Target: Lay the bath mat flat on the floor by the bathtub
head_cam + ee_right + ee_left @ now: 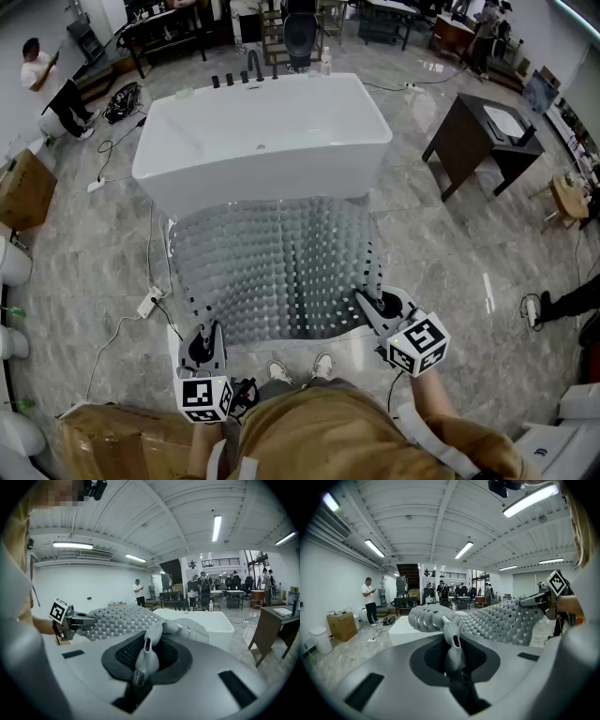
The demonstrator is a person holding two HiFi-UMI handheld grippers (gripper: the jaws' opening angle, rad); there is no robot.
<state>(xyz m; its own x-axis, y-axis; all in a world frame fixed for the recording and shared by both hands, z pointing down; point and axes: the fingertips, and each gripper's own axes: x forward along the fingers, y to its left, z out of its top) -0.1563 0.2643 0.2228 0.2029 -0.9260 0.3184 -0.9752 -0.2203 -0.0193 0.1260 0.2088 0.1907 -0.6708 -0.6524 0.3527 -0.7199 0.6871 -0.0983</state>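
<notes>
While both claws grip its near corners, the bath mat (277, 272) hangs spread out in front of the person, reaching toward the white bathtub (262, 131) and lying over the grey marble floor (441, 253) beside it. The left claw (208, 333) has its jaws pressed together on the mat's near left corner, and the right claw (364, 302) is clamped the same way on the near right corner. Each gripper view shows the knobbly grey sheet running from its own jaws across to the other claw. The far edge lies close to the foot of the tub, but whether it already touches the floor cannot be told from here. The mat looks like soft rubber or silicone, studded with bumps and pierced with holes. It droops and curls between the two holds, so it is probably limp, fairly light, and prone to folding on itself if the corners come closer together. The corners seem the right places to hold, since keeping them well apart holds the near edge taut. A thin edge like this could slip from a shallow pinch, so a deeper bite on each corner would likely be safer while the mat is lowered. The mat is not yet laid flat.
</notes>
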